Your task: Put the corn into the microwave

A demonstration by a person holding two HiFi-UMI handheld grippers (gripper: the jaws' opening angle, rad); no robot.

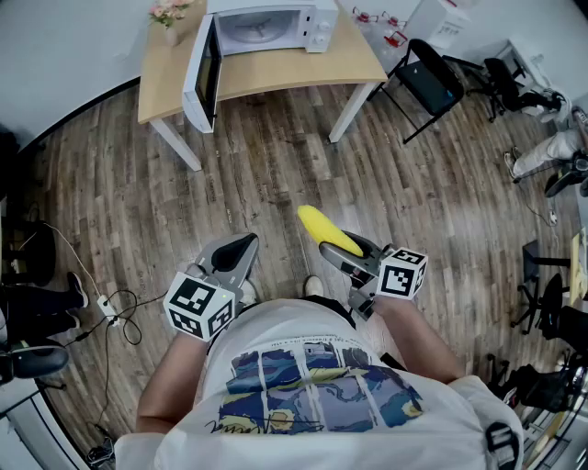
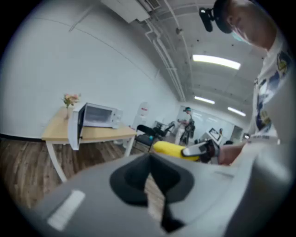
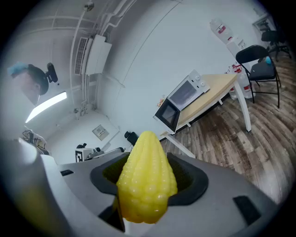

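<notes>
Carrying stage of the task. The yellow, tapered ear of corn (image 3: 147, 178), with kernels moulded in rows, is clamped at its thick end in the right claw (image 1: 336, 250). The jaws stand wide around it and press on its sides, and the pointed end projects forward beyond them. The corn is held in the air over the brown wood-plank floor (image 1: 276, 174), just in front of the person's body and well apart from its goal. The grey left claw (image 1: 237, 252), with its black-and-white marker cube, hangs beside the right one, jaws drawn together with nothing between them. Across a stretch of floor stands the white box-shaped microwave (image 1: 266, 27) on a pale wooden tabletop (image 1: 276, 75). Its door (image 1: 204, 78) is swung fully open to one side, and no food is visible in the cavity. A small pot of pink flowers (image 1: 170, 14) sits at the tabletop's corner.

Progress, as judged: the pick-up is complete and the door already stands open. What remains is the approach to the tabletop, sliding the corn into the cavity, and releasing it there.
</notes>
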